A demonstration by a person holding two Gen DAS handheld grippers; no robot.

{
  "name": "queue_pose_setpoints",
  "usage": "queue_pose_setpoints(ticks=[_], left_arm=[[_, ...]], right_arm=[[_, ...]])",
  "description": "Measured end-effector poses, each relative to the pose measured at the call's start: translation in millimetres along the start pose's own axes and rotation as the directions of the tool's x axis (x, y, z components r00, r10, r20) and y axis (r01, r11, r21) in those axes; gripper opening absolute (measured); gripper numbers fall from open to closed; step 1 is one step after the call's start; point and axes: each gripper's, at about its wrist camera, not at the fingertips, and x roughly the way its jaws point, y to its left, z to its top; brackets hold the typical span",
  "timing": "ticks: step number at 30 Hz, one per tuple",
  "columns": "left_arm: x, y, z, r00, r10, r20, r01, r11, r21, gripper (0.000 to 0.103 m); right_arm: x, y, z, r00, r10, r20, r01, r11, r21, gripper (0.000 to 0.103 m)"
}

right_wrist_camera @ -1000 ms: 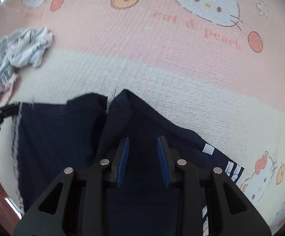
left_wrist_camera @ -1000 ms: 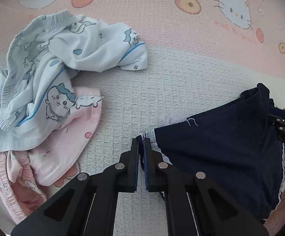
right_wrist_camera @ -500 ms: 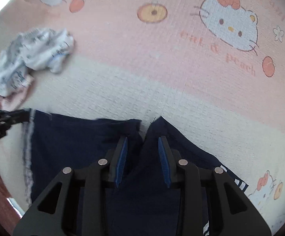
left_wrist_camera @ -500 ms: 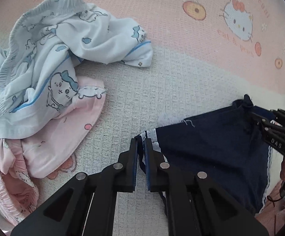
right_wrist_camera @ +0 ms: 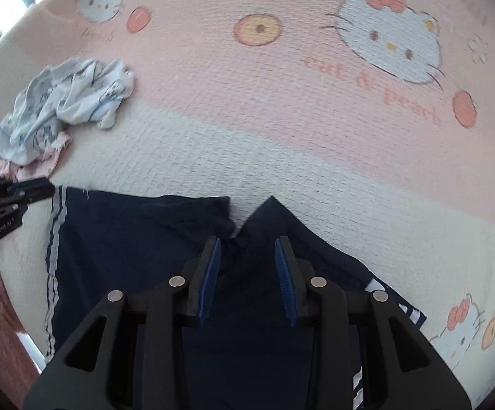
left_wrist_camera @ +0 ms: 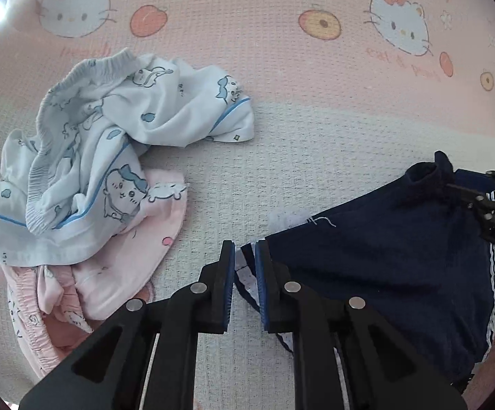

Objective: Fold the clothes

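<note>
The left hand-held gripper (left_wrist_camera: pixel 244 266) had its jaws pressed together on the striped corner of the navy shorts (left_wrist_camera: pixel 384 259) a second ago; now the jaws are opening, with the white-striped hem still lying between them, slack and apparently no longer pinched. The right hand-held gripper (right_wrist_camera: pixel 247 266) stands spread as before, poised over the crotch of the shorts (right_wrist_camera: pixel 145 256) with dark cloth under the gap, pressing on nothing.

The shorts lie spread on the blanket (left_wrist_camera: pixel 281 102), at about 4 o'clock in the left wrist view, one leg flat with its striped side edge straight. The release suggests this corner has been placed, so the next step is likely a fresh grasp for the fold.

The crumpled blue-and-white pyjamas (left_wrist_camera: pixel 110 157) and pink garment (left_wrist_camera: pixel 117 273) wait at 9 o'clock, unfolded.
</note>
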Motion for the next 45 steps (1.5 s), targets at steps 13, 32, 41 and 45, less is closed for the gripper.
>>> queue_pose_setpoints(ticks=[13, 32, 41, 45], left_arm=[[-3, 45, -6, 1.000, -0.010, -0.026, 0.008, 0.997, -0.070, 0.038], [12, 38, 13, 0.999, -0.048, -0.013, 0.048, 0.998, -0.034, 0.013], [-34, 28, -21, 0.965, -0.257, -0.045, 0.255, 0.965, -0.058, 0.013], [-41, -11, -47, 0.930, -0.345, -0.125, 0.349, 0.937, 0.008, 0.013]], right_arm=[[-4, -22, 2, 0.998, -0.013, 0.062, 0.003, 0.986, 0.170, 0.034], [25, -15, 20, 0.999, -0.026, 0.032, 0.022, 0.993, 0.120, 0.018], [-64, -5, -46, 0.992, 0.107, 0.071, -0.119, 0.972, 0.205, 0.019], [-77, -2, -108, 0.992, 0.127, 0.005, -0.124, 0.959, 0.256, 0.019]])
